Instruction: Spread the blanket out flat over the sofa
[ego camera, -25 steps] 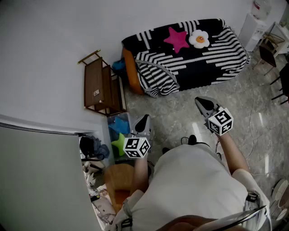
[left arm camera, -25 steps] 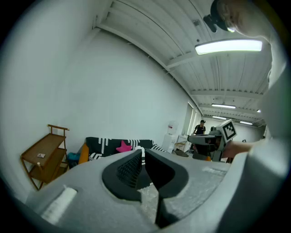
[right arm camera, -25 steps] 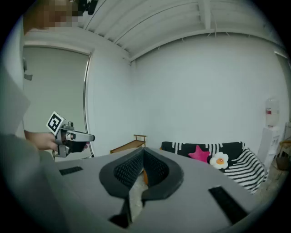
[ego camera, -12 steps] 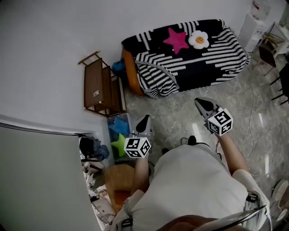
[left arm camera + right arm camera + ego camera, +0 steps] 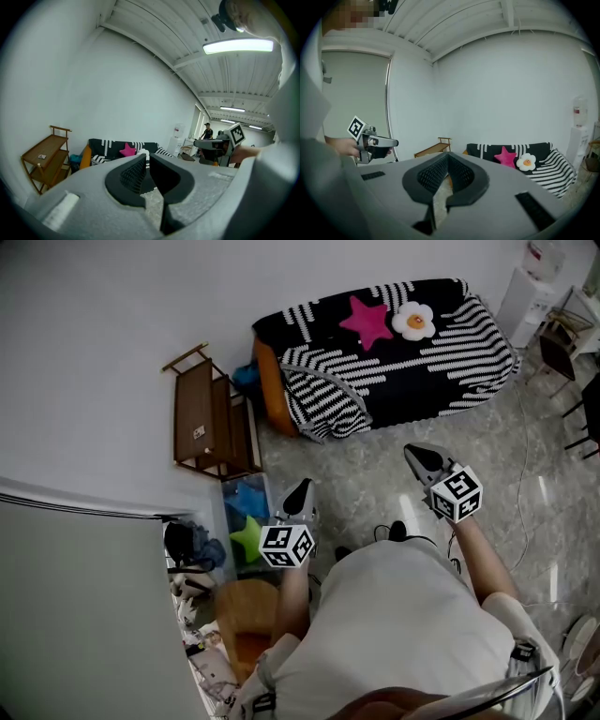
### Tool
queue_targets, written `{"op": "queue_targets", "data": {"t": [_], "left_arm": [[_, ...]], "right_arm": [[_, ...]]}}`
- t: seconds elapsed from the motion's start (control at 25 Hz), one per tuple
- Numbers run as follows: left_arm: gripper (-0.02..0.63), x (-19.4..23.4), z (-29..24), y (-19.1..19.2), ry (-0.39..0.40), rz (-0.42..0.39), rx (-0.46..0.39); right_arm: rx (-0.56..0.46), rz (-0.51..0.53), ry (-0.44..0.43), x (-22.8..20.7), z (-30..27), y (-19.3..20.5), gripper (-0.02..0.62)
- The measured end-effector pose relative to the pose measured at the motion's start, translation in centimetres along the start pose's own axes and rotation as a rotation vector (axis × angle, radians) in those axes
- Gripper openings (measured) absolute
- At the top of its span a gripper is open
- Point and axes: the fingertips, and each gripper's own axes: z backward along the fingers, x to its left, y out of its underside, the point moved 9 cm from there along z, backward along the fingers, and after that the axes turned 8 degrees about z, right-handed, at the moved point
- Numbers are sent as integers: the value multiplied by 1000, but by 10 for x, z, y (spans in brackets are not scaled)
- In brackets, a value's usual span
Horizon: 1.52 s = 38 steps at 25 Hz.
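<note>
Closed, empty left tongs (image 5: 147,157); beyond, striped blanket (image 5: 105,143) over sofa (image 5: 86,157)

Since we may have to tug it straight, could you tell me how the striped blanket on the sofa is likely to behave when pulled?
The blanket is probably floppy: it hangs in folds over the sofa end. Pulling it may drag the star cushion and flower cushion lying on it.

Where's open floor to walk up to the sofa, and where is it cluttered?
Bare floor stretches along the sofa front. Crowded: wooden shelf and blue bin at left, chairs at right.
</note>
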Motion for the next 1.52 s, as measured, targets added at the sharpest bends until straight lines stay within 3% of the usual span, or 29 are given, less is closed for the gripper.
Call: {"op": "queue_targets", "data": {"t": [0.36,0.92,1.52], "left_arm": [[39,-14,-9,9,-31,8,-8],[141,-52,-48,23,-78,35,-8],[144,-71,-83,32,-102,55,0]], "right_arm": [[11,0,-30,-18,4,12,3],[19,8,-107,-71,16,28,3],[37,-16,-115,-115,18,45,3]]}}
